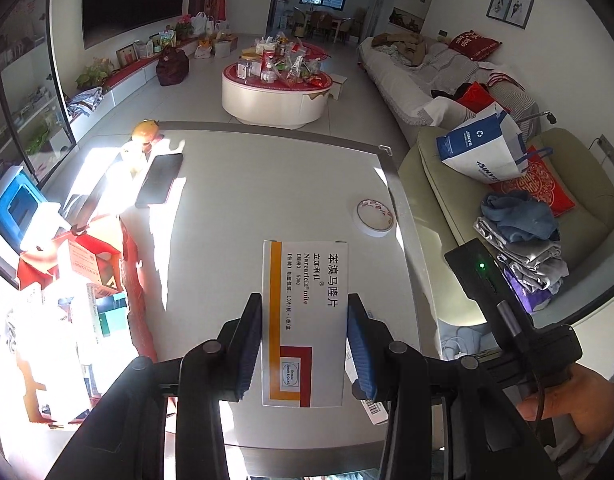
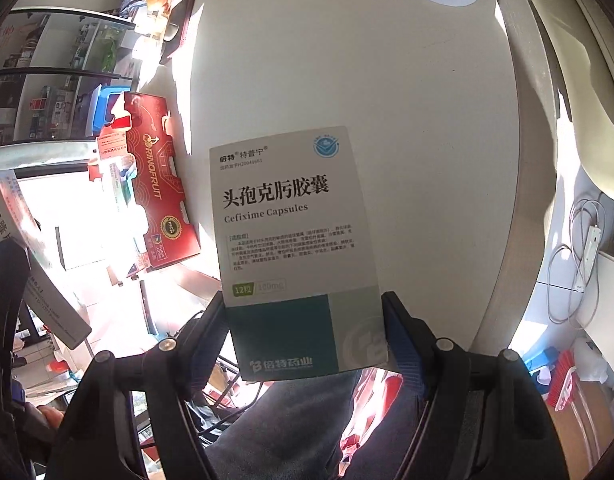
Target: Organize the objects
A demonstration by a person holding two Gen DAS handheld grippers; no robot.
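Observation:
My left gripper (image 1: 305,340) is shut on a white medicine box with an orange stripe (image 1: 305,312), held above the white table (image 1: 267,184). My right gripper (image 2: 305,336) is shut on a white and teal Cefixime Capsules box (image 2: 295,240), held over the table's near edge. The left gripper with its orange-striped box (image 2: 11,216) shows at the left edge of the right wrist view. A red open carton (image 2: 159,184) with several medicine boxes inside sits at the table's left; it also appears in the left wrist view as the red carton (image 1: 91,264).
A roll of tape (image 1: 374,217) lies near the table's right edge. A black phone (image 1: 159,179) and fruit (image 1: 145,131) sit at the far left corner. A blue stool (image 1: 17,208) stands left of the table; an armchair (image 1: 579,200) with clothes stands right.

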